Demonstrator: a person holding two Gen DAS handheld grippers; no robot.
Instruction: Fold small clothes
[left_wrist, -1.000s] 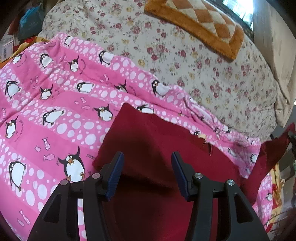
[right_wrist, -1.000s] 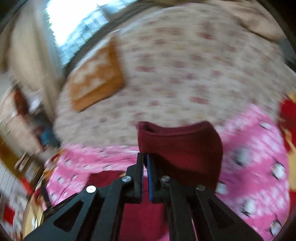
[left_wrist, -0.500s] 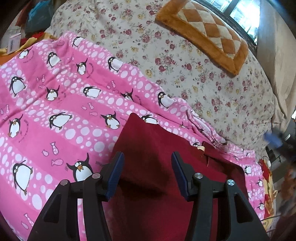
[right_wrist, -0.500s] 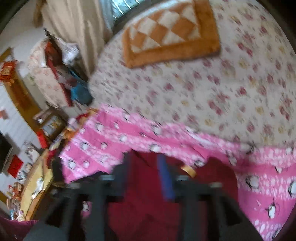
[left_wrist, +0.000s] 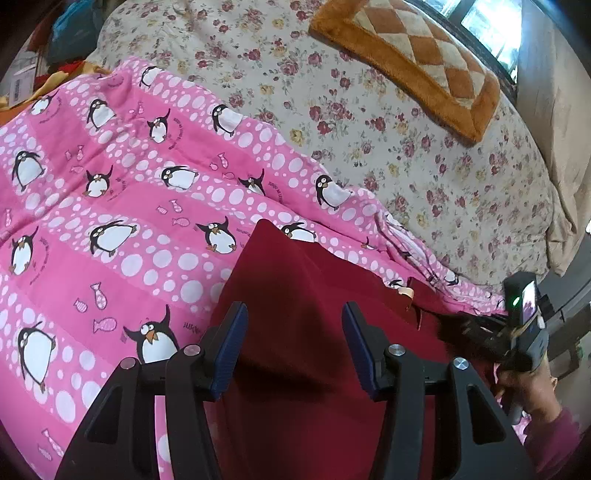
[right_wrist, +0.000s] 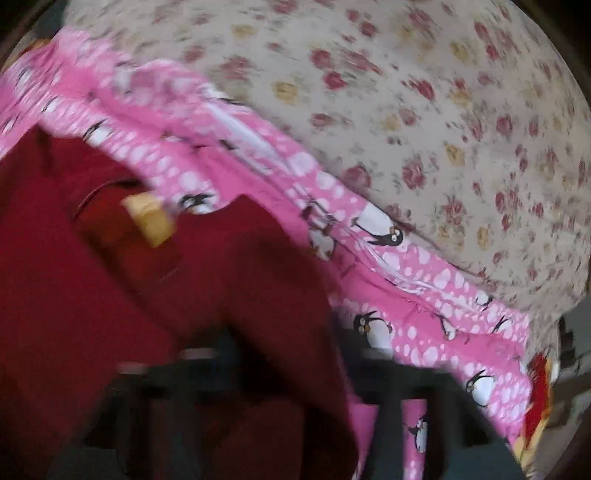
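Note:
A dark red garment (left_wrist: 317, 332) lies on a pink penguin blanket (left_wrist: 110, 229), its tan label (left_wrist: 406, 292) near the upper right edge. My left gripper (left_wrist: 295, 332) hovers just over the garment's middle, open, with only the cloth's surface below it. A hand brings my right gripper (left_wrist: 448, 328) in from the right onto the garment's right edge. In the blurred right wrist view the right gripper (right_wrist: 291, 354) has its jaws apart and closing, with red garment (right_wrist: 240, 295) between them and the label (right_wrist: 149, 218) up to the left.
Beyond the blanket lies a floral bedspread (left_wrist: 369, 129) with an orange checked cushion (left_wrist: 413, 55) at the back right. The blanket's bunched hem (right_wrist: 369, 258) runs beside the garment. Clutter and a red-yellow cloth (right_wrist: 535, 398) sit off the bed's edge.
The right gripper let go of the raised red fold, swung down and now sits low at the garment's right edge. The fold lies flat. The left gripper has stayed put, open.

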